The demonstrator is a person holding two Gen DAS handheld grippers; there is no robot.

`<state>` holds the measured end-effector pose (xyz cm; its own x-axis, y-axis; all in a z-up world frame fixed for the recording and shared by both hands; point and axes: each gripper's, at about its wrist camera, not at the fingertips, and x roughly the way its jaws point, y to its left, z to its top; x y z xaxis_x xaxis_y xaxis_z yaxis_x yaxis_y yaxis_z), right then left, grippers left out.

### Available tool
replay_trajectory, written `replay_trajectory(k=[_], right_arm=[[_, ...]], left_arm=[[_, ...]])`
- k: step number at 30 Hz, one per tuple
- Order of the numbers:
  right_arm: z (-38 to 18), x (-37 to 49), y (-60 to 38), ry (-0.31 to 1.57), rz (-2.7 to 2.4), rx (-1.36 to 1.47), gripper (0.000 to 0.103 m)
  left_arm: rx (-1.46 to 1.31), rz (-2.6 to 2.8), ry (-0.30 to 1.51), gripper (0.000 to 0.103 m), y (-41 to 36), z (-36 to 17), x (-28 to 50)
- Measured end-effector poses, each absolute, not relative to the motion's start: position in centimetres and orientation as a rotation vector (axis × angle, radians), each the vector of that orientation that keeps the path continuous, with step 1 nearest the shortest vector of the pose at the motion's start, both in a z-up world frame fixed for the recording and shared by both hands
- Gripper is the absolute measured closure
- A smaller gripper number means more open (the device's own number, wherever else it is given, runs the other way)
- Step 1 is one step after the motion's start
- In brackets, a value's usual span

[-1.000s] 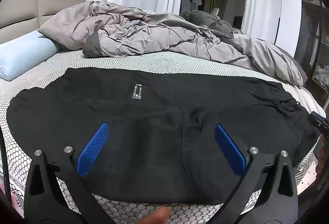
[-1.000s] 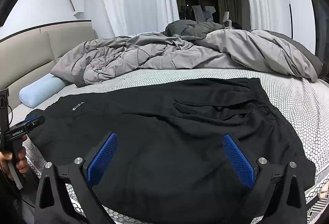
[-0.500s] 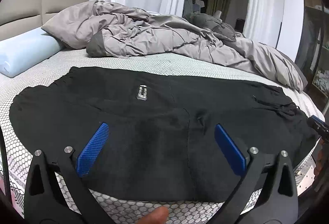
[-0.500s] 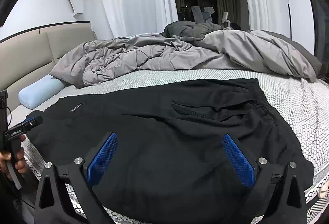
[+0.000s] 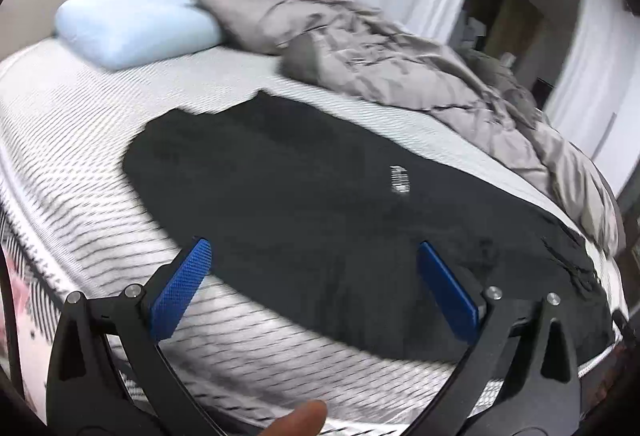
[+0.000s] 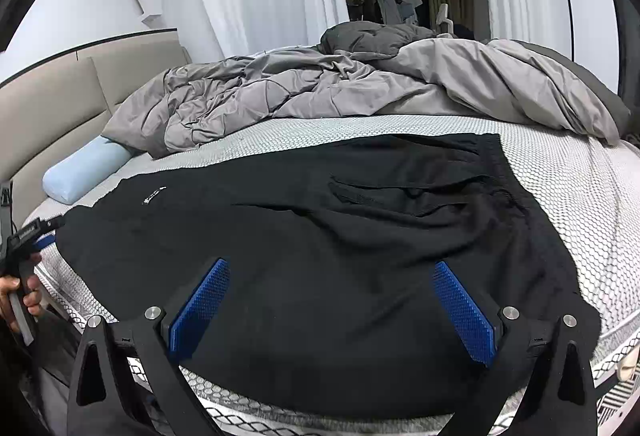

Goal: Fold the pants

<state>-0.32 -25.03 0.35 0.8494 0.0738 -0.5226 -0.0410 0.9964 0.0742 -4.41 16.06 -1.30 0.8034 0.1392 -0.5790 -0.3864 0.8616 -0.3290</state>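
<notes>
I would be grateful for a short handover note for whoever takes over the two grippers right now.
Left gripper: open, empty, above the near edge of the bed, at the leg end of the pants.
Right gripper: open, empty, over the pants near the waistband end.
Black pants: spread flat on the honeycomb-pattern mattress, waistband to the right, legs toward the light blue pillow. Grey duvet is bunched behind them, clear of the pants.
Done: pants laid out; no fold visible.
Left: grasp and make all folds. The left view is motion-blurred.

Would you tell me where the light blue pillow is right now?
The light blue pillow lies at the bed's head end, far left in the right wrist view, against the headboard, beside the grey duvet.
</notes>
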Motion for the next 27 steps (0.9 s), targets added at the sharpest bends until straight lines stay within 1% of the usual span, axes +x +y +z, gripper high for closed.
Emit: replay_trajectory(k=[2,3,4,5,7,8,10,11,12,13,14,15,16,20,24,27], right_arm=[[0.3,-0.8,-25.6,0.562,0.058,0.081,0.000],[0.2,-1.0,-25.9,0.570,0.061,0.098,0.000],[0.0,-1.1,-26.3,0.577,0.063,0.119,0.000],[-0.1,-1.3,-26.7,0.583,0.063,0.142,0.000],[-0.4,-1.5,-27.3,0.595,0.062,0.177,0.000],[-0.4,-1.6,-27.6,0.592,0.061,0.191,0.000],[-0.3,-1.8,-27.8,0.582,0.051,0.197,0.000],[-0.3,-1.9,-28.0,0.582,0.050,0.201,0.000],[-0.3,-1.9,-28.1,0.583,0.046,0.207,0.000],[-0.4,-1.9,-28.3,0.584,0.039,0.214,0.000],[-0.5,-1.9,-28.6,0.590,0.027,0.221,0.000],[-0.6,-2.1,-28.7,0.593,0.016,0.228,0.000],[-0.8,-2.3,-29.1,0.595,-0.007,0.244,0.000],[-1.3,-4.6,-31.4,0.599,-0.095,0.306,0.000],[-2.4,-7.6,-34.2,0.609,-0.143,0.428,0.000],[-3.2,-8.0,-35.8,0.609,-0.137,0.514,0.001]], left_arm=[[-0.518,0.292,0.597,0.002,18.3,-2.1,-5.3],[-0.545,0.280,0.607,0.007,19.2,-2.6,-5.6],[-0.574,0.267,0.622,0.014,19.9,-3.1,-5.7],[-0.607,0.252,0.640,0.017,20.7,-3.7,-5.7],[-0.665,0.211,0.670,0.021,22.0,-5.0,-5.4],[-0.682,0.203,0.672,0.021,22.4,-5.5,-5.2],[-0.691,0.208,0.674,0.023,23.2,-6.2,-4.3],[-0.683,0.218,0.669,0.025,23.9,-6.3,-3.6],[-0.672,0.238,0.660,0.035,24.6,-6.4,-2.7],[-0.672,0.249,0.662,0.053,24.8,-6.2,-1.7],[-0.674,0.253,0.669,0.066,25.4,-6.2,-0.8],[-0.687,0.245,0.672,0.091,25.6,-6.0,-0.2],[-0.698,0.234,0.660,0.101,25.7,-5.7,0.1],[-0.644,0.265,0.588,0.101,25.6,-3.6,-1.2],[-0.607,0.268,0.592,0.101,24.4,-2.7,-2.7],[-0.611,0.265,0.606,0.101,24.5,-3.0,-3.2]])
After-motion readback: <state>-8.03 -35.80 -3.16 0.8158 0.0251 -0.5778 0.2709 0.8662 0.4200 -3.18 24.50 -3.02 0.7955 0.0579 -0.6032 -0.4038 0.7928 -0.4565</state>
